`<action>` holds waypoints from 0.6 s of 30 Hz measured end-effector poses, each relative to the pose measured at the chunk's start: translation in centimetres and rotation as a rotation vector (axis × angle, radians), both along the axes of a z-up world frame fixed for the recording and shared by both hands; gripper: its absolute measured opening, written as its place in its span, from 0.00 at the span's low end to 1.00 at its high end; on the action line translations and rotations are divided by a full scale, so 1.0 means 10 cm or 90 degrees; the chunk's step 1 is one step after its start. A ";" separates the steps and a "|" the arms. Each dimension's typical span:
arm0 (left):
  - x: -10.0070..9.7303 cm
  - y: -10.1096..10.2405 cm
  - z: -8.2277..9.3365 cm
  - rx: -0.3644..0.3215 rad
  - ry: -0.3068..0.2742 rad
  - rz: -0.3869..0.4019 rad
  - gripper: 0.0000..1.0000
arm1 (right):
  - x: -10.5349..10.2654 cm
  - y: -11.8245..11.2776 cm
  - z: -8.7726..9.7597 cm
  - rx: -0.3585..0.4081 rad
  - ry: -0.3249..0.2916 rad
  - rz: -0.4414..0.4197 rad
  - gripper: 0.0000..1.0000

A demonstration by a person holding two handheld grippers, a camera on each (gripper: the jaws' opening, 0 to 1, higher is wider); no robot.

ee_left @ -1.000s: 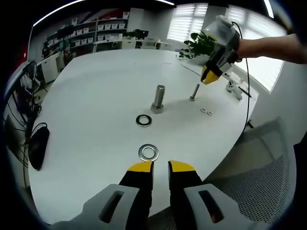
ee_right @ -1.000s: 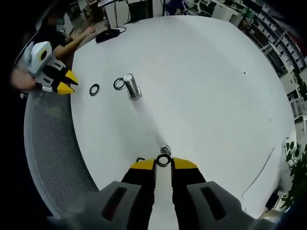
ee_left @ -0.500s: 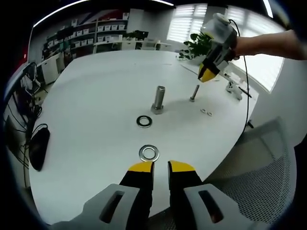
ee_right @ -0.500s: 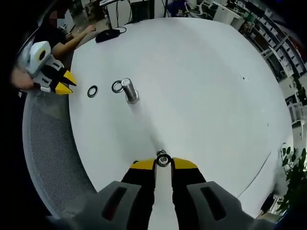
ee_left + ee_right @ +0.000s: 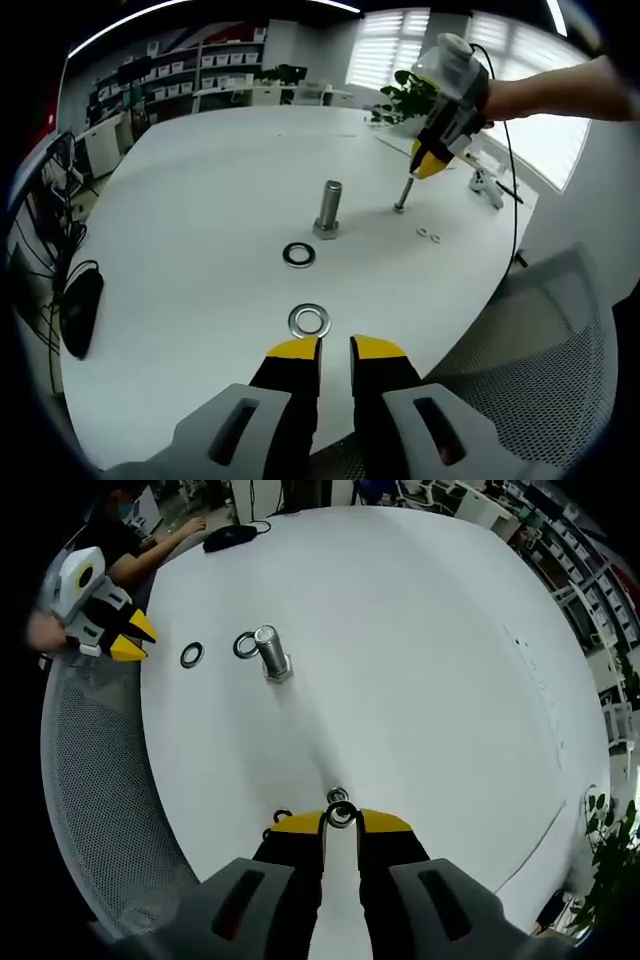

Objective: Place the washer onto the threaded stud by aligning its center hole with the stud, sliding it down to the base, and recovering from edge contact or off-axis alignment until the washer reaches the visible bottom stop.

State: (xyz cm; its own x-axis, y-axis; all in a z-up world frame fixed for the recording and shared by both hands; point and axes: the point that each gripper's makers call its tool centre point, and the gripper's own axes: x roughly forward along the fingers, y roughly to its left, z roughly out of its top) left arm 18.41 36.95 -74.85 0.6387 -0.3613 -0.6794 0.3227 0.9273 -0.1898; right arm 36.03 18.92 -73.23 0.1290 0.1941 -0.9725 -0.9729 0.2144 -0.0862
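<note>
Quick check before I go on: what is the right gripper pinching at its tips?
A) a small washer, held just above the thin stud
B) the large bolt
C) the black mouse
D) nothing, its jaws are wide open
A: in the right gripper view the right gripper has its tips closed on a small washer right by the top of the thin stud; the large bolt stands far off.

My left view looked low across tabletop [image 5: 200, 200] from near edge; right view looked steeply down, close; both shared big bolt [image 5: 330, 208].
</note>
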 end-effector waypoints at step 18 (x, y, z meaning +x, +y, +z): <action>0.00 -0.02 0.01 -0.003 -0.003 -0.004 0.09 | 0.03 -0.03 -0.12 -0.014 0.003 -0.014 0.13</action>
State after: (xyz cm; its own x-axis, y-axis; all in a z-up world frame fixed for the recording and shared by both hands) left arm 18.39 36.79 -74.79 0.6391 -0.3688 -0.6749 0.3299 0.9241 -0.1926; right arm 36.36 18.63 -74.43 0.1276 0.1701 -0.9771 -0.9685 0.2336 -0.0858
